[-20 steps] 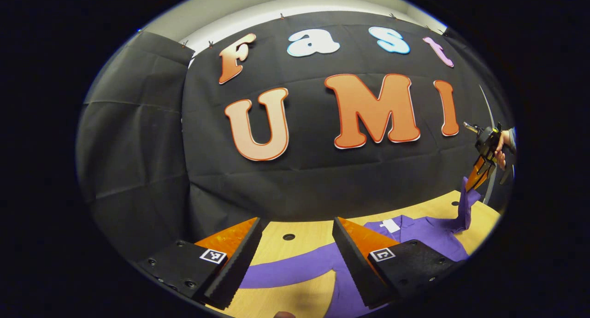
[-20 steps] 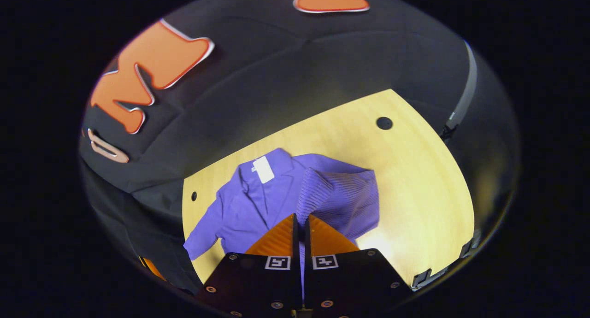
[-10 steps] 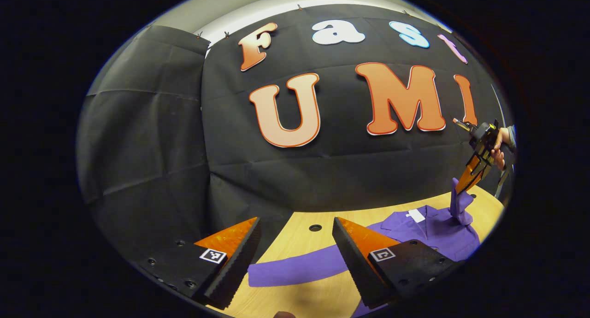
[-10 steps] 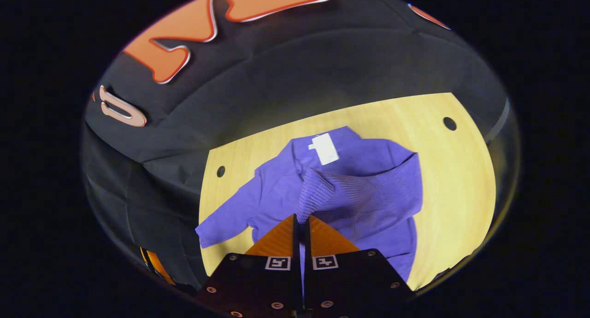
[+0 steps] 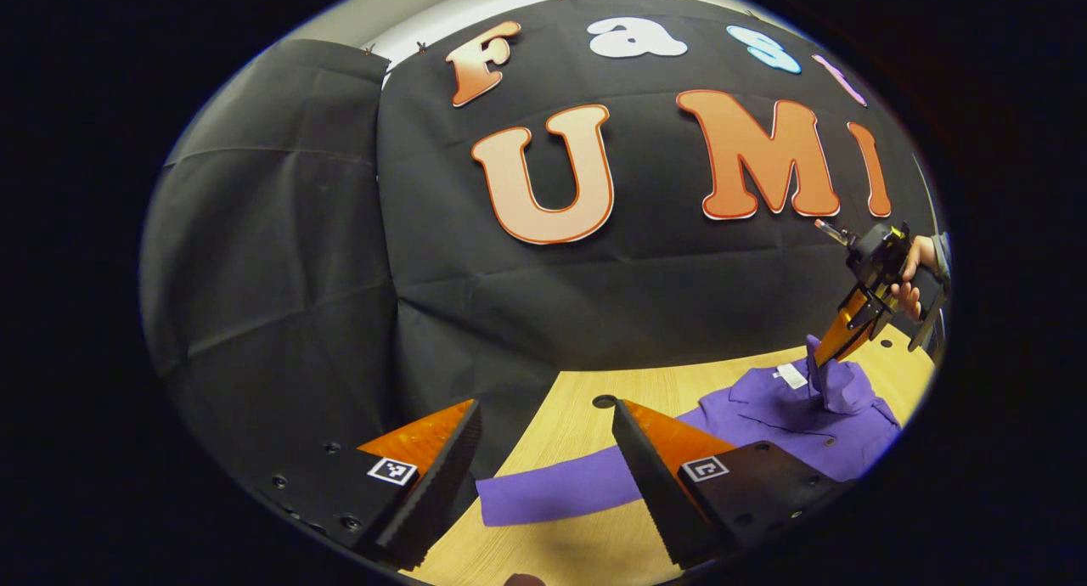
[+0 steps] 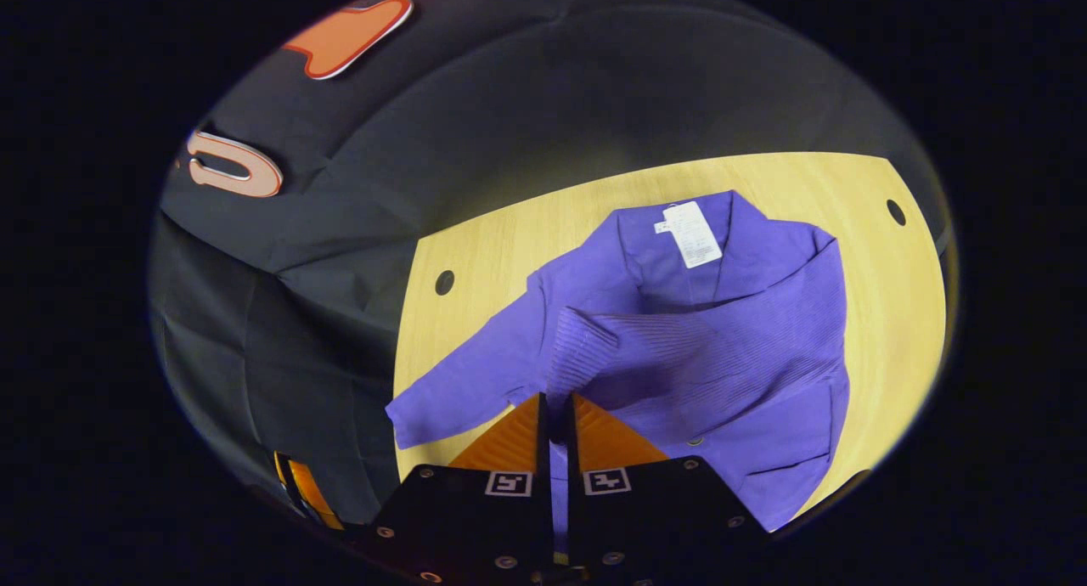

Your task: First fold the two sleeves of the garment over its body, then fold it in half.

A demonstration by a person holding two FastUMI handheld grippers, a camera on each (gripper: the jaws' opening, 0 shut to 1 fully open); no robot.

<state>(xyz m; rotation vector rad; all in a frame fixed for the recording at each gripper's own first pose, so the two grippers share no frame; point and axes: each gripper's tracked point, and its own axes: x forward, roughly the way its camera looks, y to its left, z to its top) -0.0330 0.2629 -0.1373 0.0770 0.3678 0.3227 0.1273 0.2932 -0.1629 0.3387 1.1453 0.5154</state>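
2 sleeves need folding: the right gripper (image 6: 556, 408) pinches 1 ribbed cuff (image 6: 582, 357), carrying it over the purple cardigan (image 6: 764, 416) on the bench (image 6: 475, 246); the left gripper (image 5: 543, 476), spread wide, waits above the other sleeve (image 5: 560, 493).

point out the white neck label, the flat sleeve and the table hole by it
white neck label (image 6: 692, 233), right gripper view, label's middle
flat sleeve (image 5: 556, 488), left gripper view, near cuff end
table hole (image 6: 443, 282), right gripper view, hole's centre

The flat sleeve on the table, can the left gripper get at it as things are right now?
Probably yes. The left gripper is open, the flat sleeve lies just ahead between its fingers, and nothing covers it.
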